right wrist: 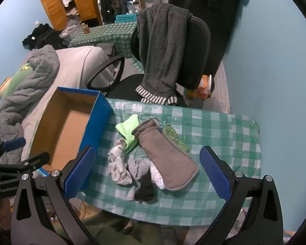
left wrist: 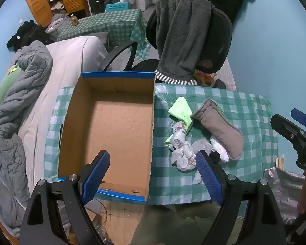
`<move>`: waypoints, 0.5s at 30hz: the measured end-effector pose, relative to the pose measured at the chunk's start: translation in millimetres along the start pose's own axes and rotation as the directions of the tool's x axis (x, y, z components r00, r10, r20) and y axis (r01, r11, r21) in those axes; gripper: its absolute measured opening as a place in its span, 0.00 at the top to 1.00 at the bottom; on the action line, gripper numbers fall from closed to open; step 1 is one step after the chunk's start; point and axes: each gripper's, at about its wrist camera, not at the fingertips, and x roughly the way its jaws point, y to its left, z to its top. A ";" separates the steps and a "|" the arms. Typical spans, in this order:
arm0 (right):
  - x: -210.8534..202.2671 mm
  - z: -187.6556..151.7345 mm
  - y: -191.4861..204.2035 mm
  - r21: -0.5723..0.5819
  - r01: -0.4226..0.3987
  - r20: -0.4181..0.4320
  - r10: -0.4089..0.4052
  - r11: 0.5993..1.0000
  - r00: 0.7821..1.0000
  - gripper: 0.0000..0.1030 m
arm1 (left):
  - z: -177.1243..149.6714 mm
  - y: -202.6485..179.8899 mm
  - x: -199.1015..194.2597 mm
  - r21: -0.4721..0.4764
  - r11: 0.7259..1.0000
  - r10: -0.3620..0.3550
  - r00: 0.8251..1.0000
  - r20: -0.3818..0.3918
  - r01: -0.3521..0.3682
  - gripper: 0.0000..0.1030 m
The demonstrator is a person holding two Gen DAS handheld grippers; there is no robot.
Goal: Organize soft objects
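Fingers: left (left wrist: 153,173) and right (right wrist: 148,170) both spread wide, grasping nothing | pose: both angled steeply down over green-checked bench (right wrist: 224,126) | count: one empty blue cardboard box (left wrist: 112,126), one grey fleece mitten (right wrist: 167,155)

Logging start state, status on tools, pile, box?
Left tool and right tool open, empty. Soft pile loose on tablecloth. Box empty, nothing blocking.

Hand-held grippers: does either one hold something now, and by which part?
Nothing is held. The left hand-held gripper and the right hand-held gripper both stand open above the table, with nothing between their pads.
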 end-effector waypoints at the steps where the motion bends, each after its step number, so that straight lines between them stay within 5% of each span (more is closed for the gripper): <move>1: 0.0 -0.1 -0.3 0.001 -0.001 0.001 0.001 1.000 1.000 0.02 | 0.0 0.0 0.0 0.000 1.000 0.001 1.000 0.000 -0.001 0.15; 15: 0.0 -1.5 -0.2 0.004 -0.007 -0.001 0.007 1.000 1.000 0.02 | -0.8 7.8 1.2 -0.015 1.000 -0.012 1.000 0.004 0.012 0.15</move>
